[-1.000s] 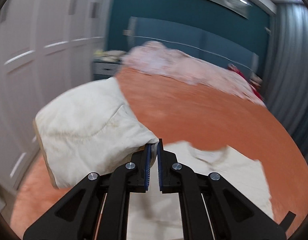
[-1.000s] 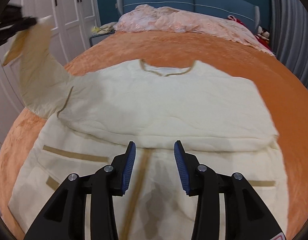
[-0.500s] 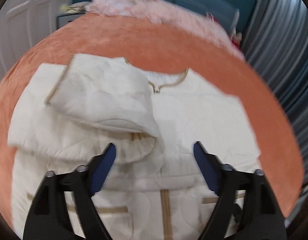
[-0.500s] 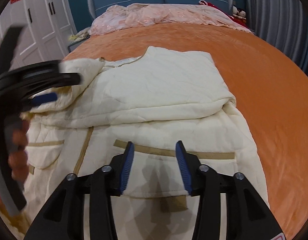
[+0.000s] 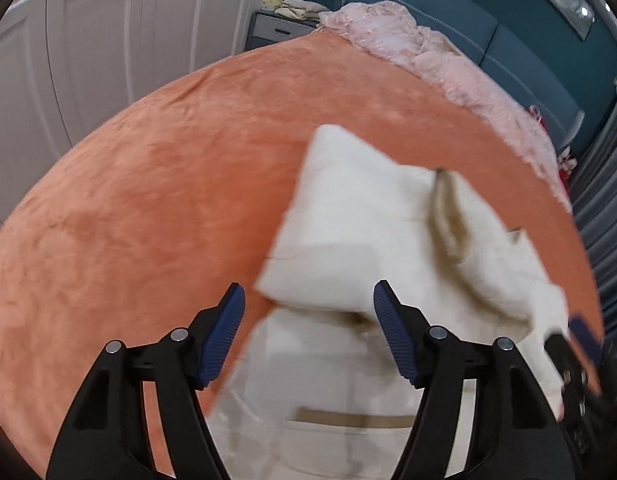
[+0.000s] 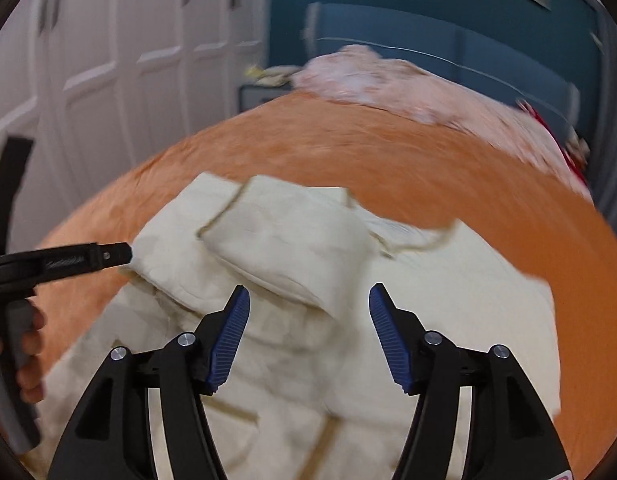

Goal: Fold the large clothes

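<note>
A large cream quilted jacket with tan trim point(image 6: 448, 320) lies flat on the orange bedspread point(image 6: 428, 168); both sleeves are folded in over its chest. It also shows in the left wrist view point(image 5: 348, 248). My left gripper point(image 5: 308, 336) is open and empty, hovering over the jacket's left edge. My right gripper point(image 6: 308, 332) is open and empty above the jacket's middle, just short of the folded left sleeve point(image 6: 292, 248). The left gripper shows at the left of the right wrist view point(image 6: 108, 256), beside the jacket's shoulder. The right gripper's edge shows at the right of the left wrist view point(image 5: 576, 360).
A crumpled pink quilt point(image 5: 428, 52) lies at the head of the bed against a blue headboard point(image 5: 528, 60). White wardrobe doors point(image 5: 88, 40) stand to the left and a bedside cabinet point(image 5: 276, 32) in the corner. Grey curtains point(image 5: 604, 240) hang on the right.
My left gripper carried the left sleeve over the chest, let it go and opened, then drew back to the jacket's left edge. My right gripper opened wider and swung left.
</note>
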{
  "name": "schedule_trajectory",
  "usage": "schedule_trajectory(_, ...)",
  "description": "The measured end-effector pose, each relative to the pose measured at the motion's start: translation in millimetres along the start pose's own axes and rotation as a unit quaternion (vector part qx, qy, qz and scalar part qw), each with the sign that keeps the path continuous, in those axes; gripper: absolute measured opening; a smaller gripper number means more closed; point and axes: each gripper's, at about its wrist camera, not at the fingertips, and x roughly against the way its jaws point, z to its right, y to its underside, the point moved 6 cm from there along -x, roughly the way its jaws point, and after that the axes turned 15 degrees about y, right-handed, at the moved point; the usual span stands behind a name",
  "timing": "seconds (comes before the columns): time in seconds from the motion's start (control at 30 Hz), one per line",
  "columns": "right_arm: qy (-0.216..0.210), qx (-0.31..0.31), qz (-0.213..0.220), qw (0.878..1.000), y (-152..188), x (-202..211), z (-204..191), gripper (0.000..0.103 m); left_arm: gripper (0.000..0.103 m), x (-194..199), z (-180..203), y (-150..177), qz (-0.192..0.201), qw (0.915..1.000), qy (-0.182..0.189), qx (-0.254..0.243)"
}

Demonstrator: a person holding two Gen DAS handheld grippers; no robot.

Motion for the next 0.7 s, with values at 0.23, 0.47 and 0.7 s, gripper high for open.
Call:
schedule_trajectory(0.23,0.018,0.055,-0.036,0.998,0.7,-42.1,-29.0,0.061,0.064,-7.6,-13.0,19.8,-0.044,0.9929,-0.058,-0.094)
schedule_trajectory(0.47,-0.004,-0.115,-0.077,0.99,-7.1,-54.3,35.2,0.018,0.041,-39.9,-32.0,9.7,-0.049,0.9906,-0.097,-0.083)
schedule_trajectory(0.7,0.034,-0.298,-0.112,0.947,62.9,-44.1,160.8,0.017,0.033,-49.4,-34.1,13.3,-0.052,0.9899,-0.111,-0.072)
